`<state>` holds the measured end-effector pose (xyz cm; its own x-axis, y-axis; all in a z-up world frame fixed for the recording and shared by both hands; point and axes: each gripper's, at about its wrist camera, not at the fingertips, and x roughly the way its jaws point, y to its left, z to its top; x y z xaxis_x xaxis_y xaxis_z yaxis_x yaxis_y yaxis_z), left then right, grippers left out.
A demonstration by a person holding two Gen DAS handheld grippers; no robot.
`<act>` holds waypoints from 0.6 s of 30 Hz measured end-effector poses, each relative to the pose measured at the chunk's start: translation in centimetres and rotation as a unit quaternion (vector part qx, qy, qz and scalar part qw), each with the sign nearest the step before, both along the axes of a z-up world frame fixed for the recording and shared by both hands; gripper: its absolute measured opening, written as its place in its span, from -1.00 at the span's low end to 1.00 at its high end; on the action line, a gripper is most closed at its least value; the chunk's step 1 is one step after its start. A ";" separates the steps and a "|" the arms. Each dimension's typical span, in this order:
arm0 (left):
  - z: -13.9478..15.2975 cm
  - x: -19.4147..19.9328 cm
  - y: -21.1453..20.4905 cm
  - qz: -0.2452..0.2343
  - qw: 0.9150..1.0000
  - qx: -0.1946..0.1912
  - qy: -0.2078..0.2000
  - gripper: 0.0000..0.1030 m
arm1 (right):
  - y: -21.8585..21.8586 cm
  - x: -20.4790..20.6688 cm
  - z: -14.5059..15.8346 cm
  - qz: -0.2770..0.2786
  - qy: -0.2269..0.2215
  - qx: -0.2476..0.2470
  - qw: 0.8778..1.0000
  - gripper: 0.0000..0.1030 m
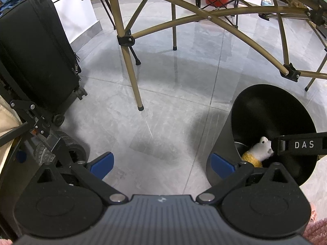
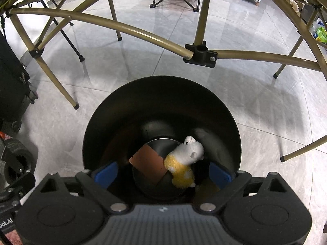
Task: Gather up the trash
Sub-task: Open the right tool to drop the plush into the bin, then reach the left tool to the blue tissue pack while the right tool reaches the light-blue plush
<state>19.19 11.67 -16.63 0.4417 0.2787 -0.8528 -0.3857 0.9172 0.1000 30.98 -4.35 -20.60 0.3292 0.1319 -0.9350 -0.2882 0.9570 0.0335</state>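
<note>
Right gripper (image 2: 163, 173) is hanging directly over the black bin (image 2: 231, 122), pointing steeply down, jaws spread wide with nothing between them. Left gripper (image 1: 161, 161) is hovering over bare floor tile (image 1: 163, 106) just beside the bin, jaws also wide and empty. Plush toy (image 2: 184, 161), white and yellow, is lying at the bin's bottom, overlapping a brown card piece (image 2: 147, 163). Toy is looking soft, light and squashy, not fragile; pinching its yellow body should hold. Card is looking thin and stiff, best taken by an edge.
</note>
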 end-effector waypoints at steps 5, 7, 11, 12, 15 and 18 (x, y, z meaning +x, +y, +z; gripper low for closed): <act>0.9 -0.3 -0.1 -0.002 1.000 0.000 -0.012 1.00 | -0.2 -0.6 1.1 0.001 -0.009 0.003 1.000 0.89; 1.6 -0.5 -0.1 -0.002 1.000 0.002 -0.023 1.00 | -0.5 -1.0 2.1 0.001 -0.021 0.006 1.000 0.89; 3.3 -0.9 -0.4 -0.002 0.999 0.004 -0.049 1.00 | -1.6 -1.9 5.0 -0.002 -0.063 0.021 0.998 0.89; 4.0 -1.0 -0.5 -0.002 0.998 0.007 -0.058 1.00 | -1.9 -2.1 5.7 -0.003 -0.076 0.022 0.997 0.89; 6.0 -1.1 -1.1 -0.004 0.996 0.016 -0.086 1.00 | -3.2 -2.9 8.9 -0.012 -0.128 0.041 0.991 0.91; 8.1 -1.0 -1.9 -0.010 0.993 0.016 -0.116 1.00 | -4.8 -3.4 12.1 -0.022 -0.177 0.070 0.982 0.93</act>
<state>18.15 9.78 -8.58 0.6305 0.2932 -0.7187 -0.3833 0.9228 0.0402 27.63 -9.18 -8.53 0.6376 0.2306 -0.7350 -0.2650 0.9616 0.0718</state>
